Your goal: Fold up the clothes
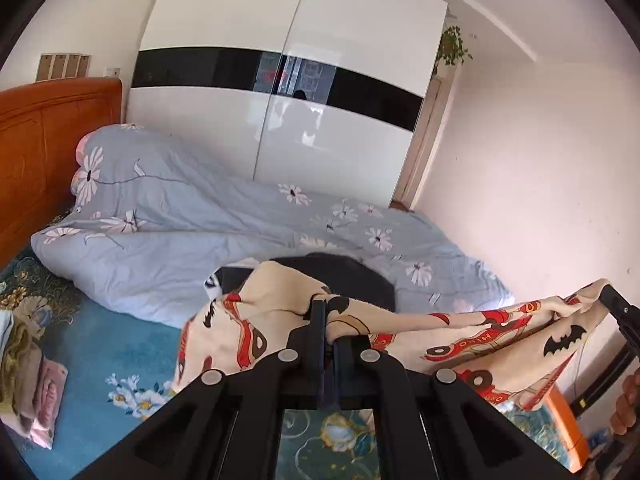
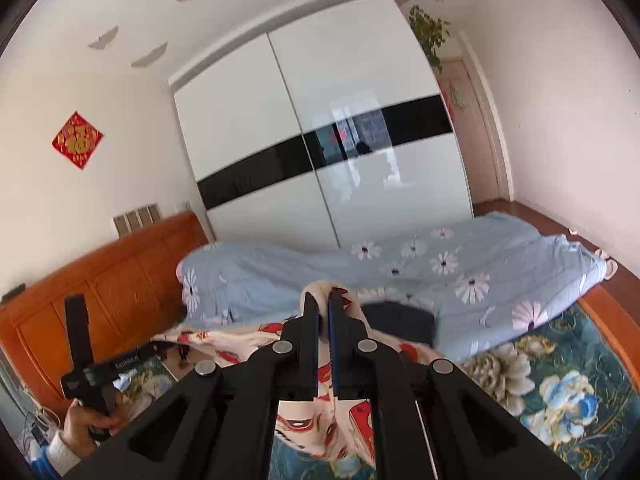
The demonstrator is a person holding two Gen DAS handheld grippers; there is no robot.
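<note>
Cream printed garment (image 1: 480, 344) is stretched above the bed (image 1: 120, 344): my left tool (image 1: 326, 320) pinches one edge, my right tool (image 2: 324, 304) pinches another.

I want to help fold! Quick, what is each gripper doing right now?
Left gripper: shut on the cartoon-print garment.
Right gripper: shut on the same cartoon-print garment, held up over the bed.

ahead: duvet (image 1: 224, 216) blocks | left: sheet (image 1: 120, 344) seemingly open
</note>
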